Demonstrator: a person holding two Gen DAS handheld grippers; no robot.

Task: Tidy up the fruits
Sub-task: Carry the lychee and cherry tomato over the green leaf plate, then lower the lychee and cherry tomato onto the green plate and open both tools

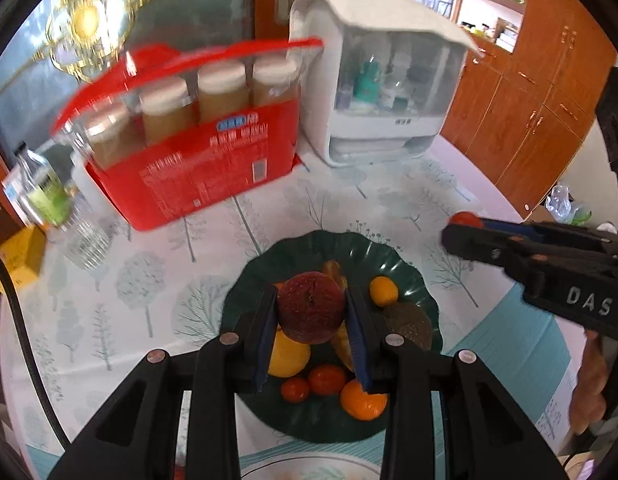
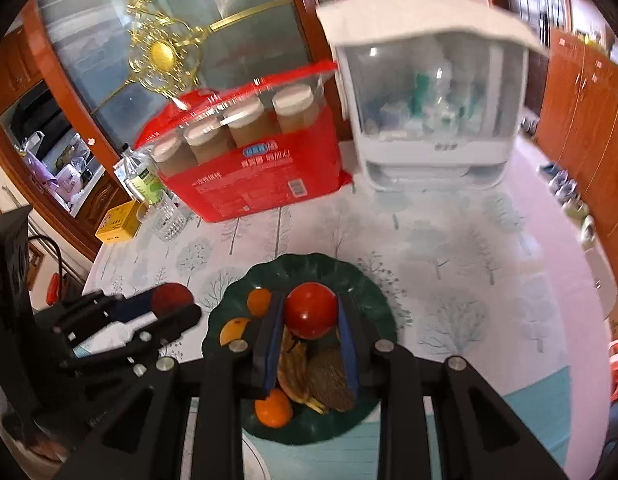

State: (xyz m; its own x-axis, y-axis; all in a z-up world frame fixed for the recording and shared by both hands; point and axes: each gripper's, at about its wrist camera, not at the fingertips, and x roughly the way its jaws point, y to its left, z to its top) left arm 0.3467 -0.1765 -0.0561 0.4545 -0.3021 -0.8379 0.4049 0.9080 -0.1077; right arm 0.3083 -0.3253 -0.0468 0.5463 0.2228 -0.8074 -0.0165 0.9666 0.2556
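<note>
Two loaded tools (image 1: 311,312) (image 2: 311,312) above plate rim (image 1: 409,276)

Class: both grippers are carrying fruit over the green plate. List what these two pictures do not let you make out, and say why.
- Red package print: motion-blurred, both views.
- White cabinet contents: blurred behind its cloudy window.
- Banana and brown fruit: partly hidden by the right gripper and its tomato.
- Pale plate: cut off by the bottom edge, left view.

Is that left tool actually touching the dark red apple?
Touching. The left wrist view shows the left tool with both blue pads pressed against the dark red apple, held above the green plate.
</note>
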